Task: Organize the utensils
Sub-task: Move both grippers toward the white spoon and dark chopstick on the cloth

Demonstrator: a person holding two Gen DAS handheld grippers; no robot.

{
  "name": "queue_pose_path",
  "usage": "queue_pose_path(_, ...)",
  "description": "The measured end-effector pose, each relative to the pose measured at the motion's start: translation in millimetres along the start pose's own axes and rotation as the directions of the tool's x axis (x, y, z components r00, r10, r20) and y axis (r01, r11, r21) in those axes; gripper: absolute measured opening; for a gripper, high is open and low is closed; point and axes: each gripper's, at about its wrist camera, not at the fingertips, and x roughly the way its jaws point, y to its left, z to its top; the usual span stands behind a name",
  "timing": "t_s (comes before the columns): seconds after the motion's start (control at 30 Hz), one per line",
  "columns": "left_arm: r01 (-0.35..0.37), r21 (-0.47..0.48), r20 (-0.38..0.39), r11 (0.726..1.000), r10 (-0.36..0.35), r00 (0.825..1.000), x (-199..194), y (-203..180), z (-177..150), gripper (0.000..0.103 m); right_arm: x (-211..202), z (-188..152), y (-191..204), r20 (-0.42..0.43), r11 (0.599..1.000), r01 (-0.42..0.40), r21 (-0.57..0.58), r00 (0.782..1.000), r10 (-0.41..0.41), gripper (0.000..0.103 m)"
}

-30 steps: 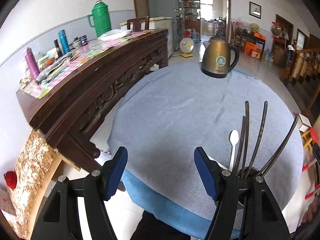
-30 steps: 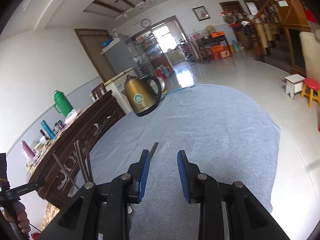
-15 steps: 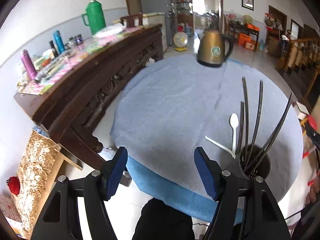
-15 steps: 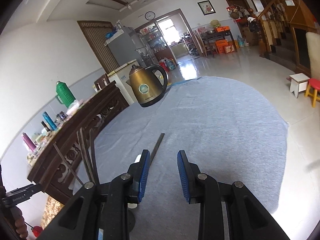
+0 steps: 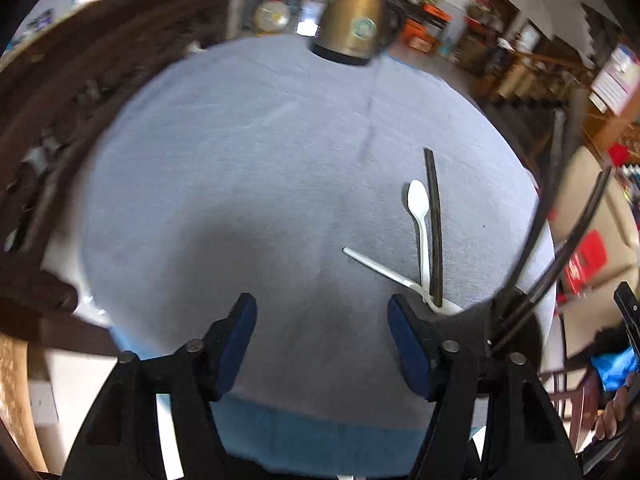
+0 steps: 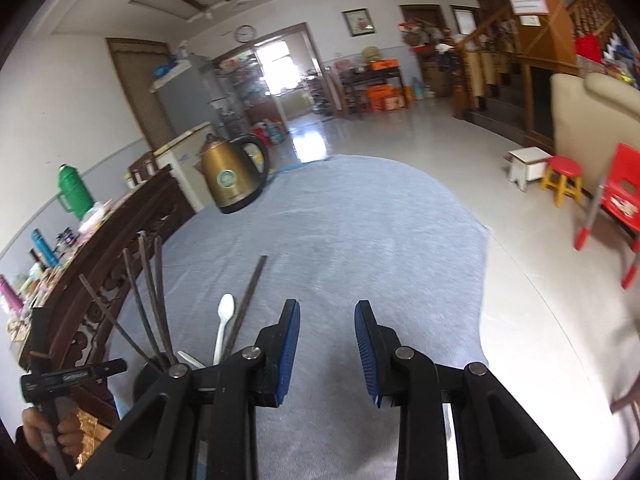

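Observation:
On the grey-blue tablecloth (image 5: pixel 248 168) lie a white spoon (image 5: pixel 418 212), a second white utensil (image 5: pixel 372 266) crossing its handle, and a dark chopstick (image 5: pixel 434 232). Right of them stands a black holder (image 5: pixel 516 324) with several dark chopsticks (image 5: pixel 560 240) in it. My left gripper (image 5: pixel 322 336) points down at the cloth left of these. Its jaws are closing with nothing between them. My right gripper (image 6: pixel 327 344) hovers over the cloth, open by a narrow gap and empty. To its left I see the spoon (image 6: pixel 224 318), the chopstick (image 6: pixel 250 300) and the holder (image 6: pixel 146 376).
A gold kettle (image 5: pixel 356 24) stands at the table's far edge. A dark carved sideboard (image 6: pixel 120 248) with a green flask (image 6: pixel 74 196) and bottles runs along the left. A red chair (image 6: pixel 616 200) and stools (image 6: pixel 562 184) stand on the floor to the right.
The left view has dropped and tipped down toward the table, and its jaws have narrowed a little. The right view has shifted, bringing the spoon, chopstick and holder further into sight.

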Motion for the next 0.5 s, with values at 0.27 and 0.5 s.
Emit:
queue_pose_path(0.27,0.175,-0.054,-0.157,0.983,-0.182,0.971,52,27,19,0.039,11,-15,36,-0.052,1.0,0.006,-0.013,0.999,-0.006,0.031)
queue_pose_path(0.5,0.243,-0.091,-0.189,0.966,-0.256,0.948,64,12,36,0.039,26,-22,52,-0.083,1.0,-0.01,-0.005,0.996,0.009,0.031)
